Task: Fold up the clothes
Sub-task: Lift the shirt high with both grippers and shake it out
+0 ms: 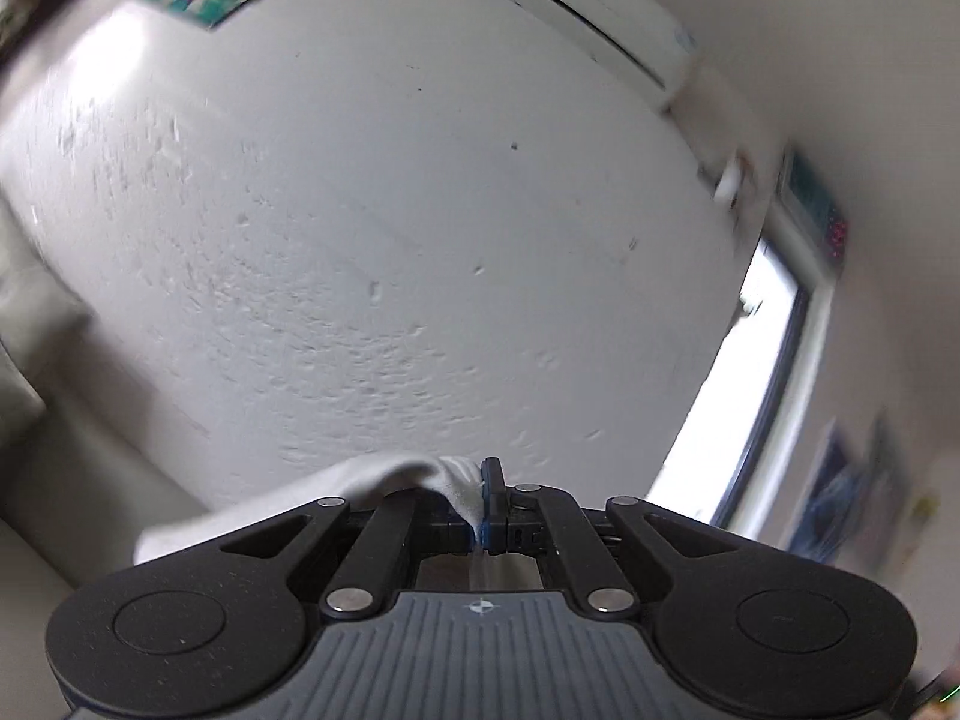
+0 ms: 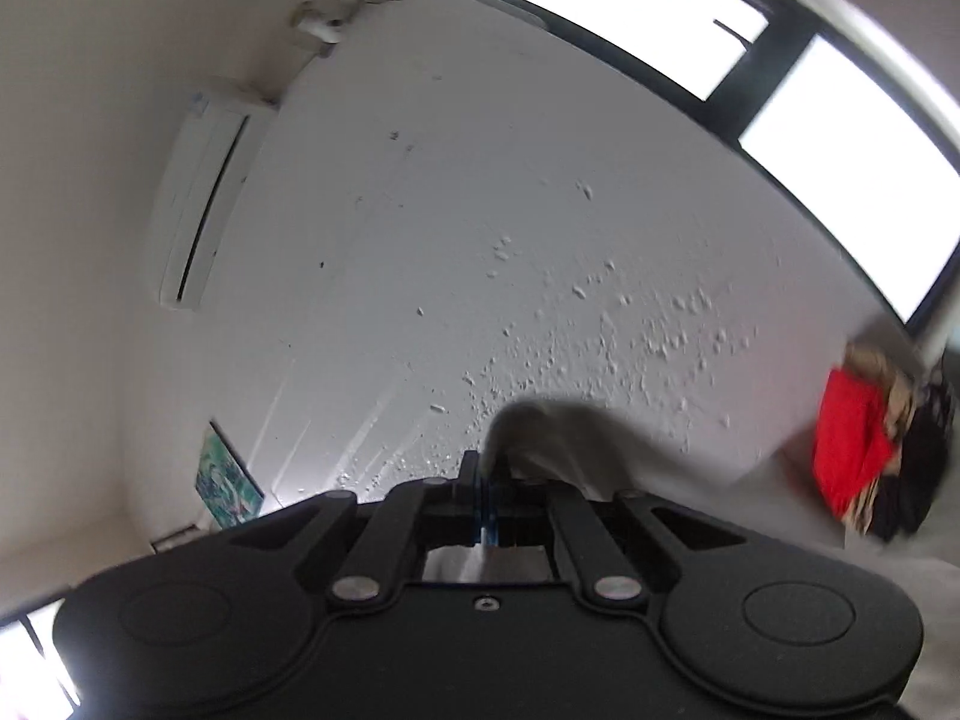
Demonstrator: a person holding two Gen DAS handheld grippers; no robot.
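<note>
Both grippers point out roughly level at a white wall and ceiling, each pinching pale cloth, so the step in hand looks like lifting a garment by two points to let it hang open before a fold. The left gripper (image 1: 483, 501) has its jaws closed tight on a bunched edge of white fabric (image 1: 384, 480), which drapes away to the left over the gripper's linkage and out of sight below. The right gripper (image 2: 482, 495) is likewise clamped shut on a fold of pale, greyish-white fabric (image 2: 564, 444) that humps up above the fingertips and trails to the right. Whether the two hold the same garment cannot be told, since neither camera shows the cloth between them, though it seems likely. The hanging part, and any table or bed beneath, are hidden. The next move probably calls for keeping both grips firm, holding the two pinched points level and spread so the cloth hangs flat, then lowering it onto a surface to crease it. No basket, box or other container is visible; the nearest thing is a loose pile of clothes (image 2: 870, 450), red, tan and black, heaped at the right edge of the right wrist view.
</note>
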